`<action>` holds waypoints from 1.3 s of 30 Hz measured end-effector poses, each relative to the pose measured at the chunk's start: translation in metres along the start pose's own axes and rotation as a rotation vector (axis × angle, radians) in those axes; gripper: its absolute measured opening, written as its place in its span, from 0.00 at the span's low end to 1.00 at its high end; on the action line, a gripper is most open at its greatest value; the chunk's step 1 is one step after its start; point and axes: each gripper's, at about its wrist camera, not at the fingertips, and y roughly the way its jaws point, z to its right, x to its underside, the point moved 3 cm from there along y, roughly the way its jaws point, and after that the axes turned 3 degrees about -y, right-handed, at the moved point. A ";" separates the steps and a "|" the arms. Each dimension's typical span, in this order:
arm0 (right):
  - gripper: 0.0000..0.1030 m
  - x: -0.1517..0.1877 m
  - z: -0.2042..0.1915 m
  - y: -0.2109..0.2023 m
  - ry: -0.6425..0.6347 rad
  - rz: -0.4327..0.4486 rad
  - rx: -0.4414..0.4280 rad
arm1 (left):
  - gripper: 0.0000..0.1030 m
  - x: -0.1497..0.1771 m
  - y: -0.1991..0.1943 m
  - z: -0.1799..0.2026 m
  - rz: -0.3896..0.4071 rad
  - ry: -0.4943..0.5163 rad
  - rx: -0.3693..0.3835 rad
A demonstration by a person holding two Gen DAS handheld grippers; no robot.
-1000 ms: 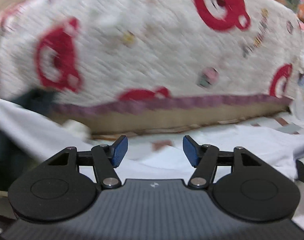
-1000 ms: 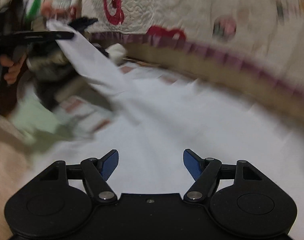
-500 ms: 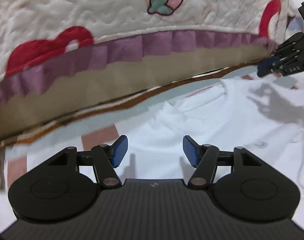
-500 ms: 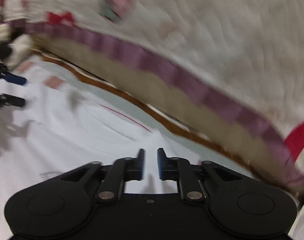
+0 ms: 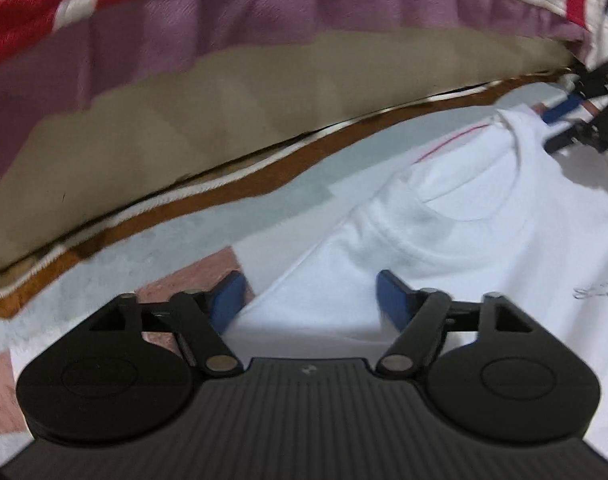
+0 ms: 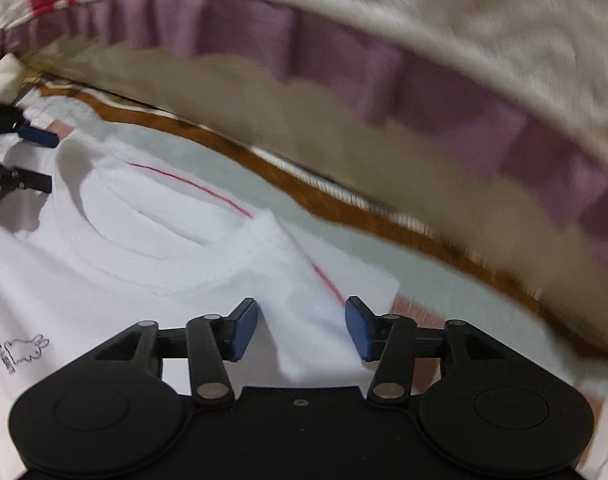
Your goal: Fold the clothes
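Observation:
A white T-shirt [image 5: 472, 236] lies flat on a checked sheet, neckline towards a quilt; it also shows in the right wrist view [image 6: 143, 264], with a small rabbit print [image 6: 21, 350]. My left gripper [image 5: 310, 300] is open, its blue pads either side of the shirt's left shoulder edge. My right gripper [image 6: 301, 326] is open, its pads either side of the right shoulder fold with a red seam line. Each gripper shows at the edge of the other's view, the right one [image 5: 572, 120] and the left one [image 6: 27, 156].
A white quilt with red prints and a purple frill [image 5: 263, 12] hangs over a tan mattress side [image 6: 364, 136] just beyond the collar. A brown-edged checked sheet [image 5: 207, 232] lies under the shirt.
Both grippers have dropped low onto the shirt's shoulders. The right gripper, nearly shut half a second ago, has opened. The left stays open and has moved closer to the shoulder.

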 end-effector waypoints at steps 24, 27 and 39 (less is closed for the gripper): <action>0.04 -0.031 -0.016 -0.029 -0.021 0.294 0.251 | 0.07 -0.054 0.003 0.055 0.212 0.263 -0.378; 0.06 -0.031 -0.015 -0.013 0.013 0.237 0.309 | 0.15 -0.049 0.017 0.050 0.186 0.193 -0.403; 0.48 0.096 -0.021 -0.149 0.352 0.330 -0.002 | 0.26 0.032 -0.100 0.079 0.161 -0.060 -0.110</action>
